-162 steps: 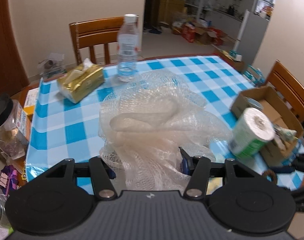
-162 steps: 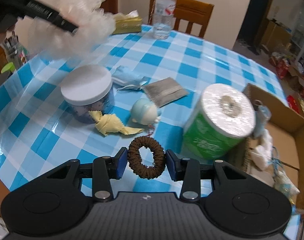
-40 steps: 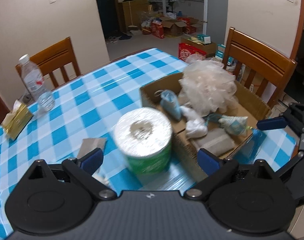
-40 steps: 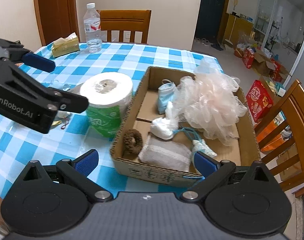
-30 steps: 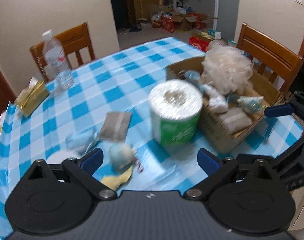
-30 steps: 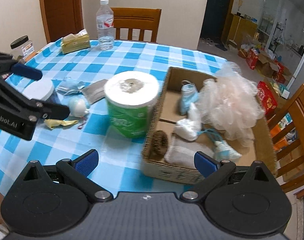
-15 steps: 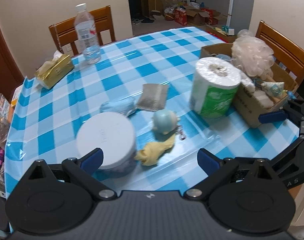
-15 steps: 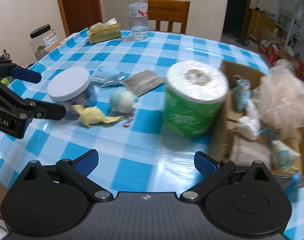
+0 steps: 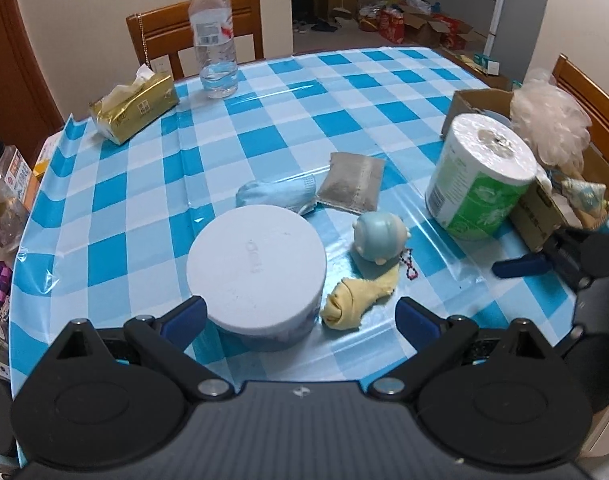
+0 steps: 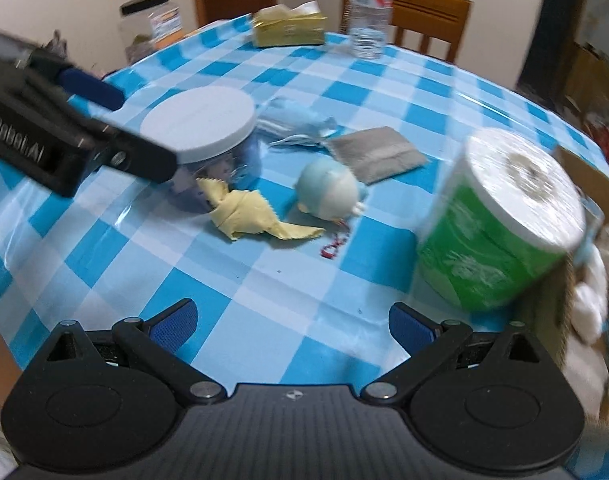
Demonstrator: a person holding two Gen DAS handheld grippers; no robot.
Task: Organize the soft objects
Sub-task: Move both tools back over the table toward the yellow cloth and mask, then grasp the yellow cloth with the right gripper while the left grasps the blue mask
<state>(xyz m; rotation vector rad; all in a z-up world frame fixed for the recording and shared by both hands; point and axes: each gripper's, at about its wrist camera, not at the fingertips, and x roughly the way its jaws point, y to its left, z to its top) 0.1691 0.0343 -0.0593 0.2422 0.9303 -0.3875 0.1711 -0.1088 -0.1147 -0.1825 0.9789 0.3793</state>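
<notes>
Both hand-held grippers are empty, with their blue tips spread wide apart. The left hand-held gripper (image 9: 300,314) hovers low over the checked surface (image 9: 264,136), and the right hand-held gripper (image 10: 290,324) hangs a bit farther back.

The soft things not yet put away lie in a small bunch in the middle of the surface. The yellow cloth (image 9: 358,298) is twisted into a long roll. In the left wrist view it sits just past the tips, at about 1 o'clock, right beside the white-lidded jar (image 9: 256,268). Its long side runs from low left up to the right, toward 2 o'clock. The blue round plush toy (image 9: 380,238) sits just behind it, with a small red chain near it. A light blue sock (image 9: 278,196) and a grey pouch (image 9: 352,186) lie farther off, at 12 o'clock.

The cardboard box (image 9: 480,102) is far over at 2 o'clock, behind the toilet paper roll (image 9: 478,178). A fluffy bath pouf (image 9: 548,124) is already in it.

I think the yellow cloth comes next. The left hand-held gripper is nearer to it. It should pinch across the thin part of the roll, and mind the jar.
</notes>
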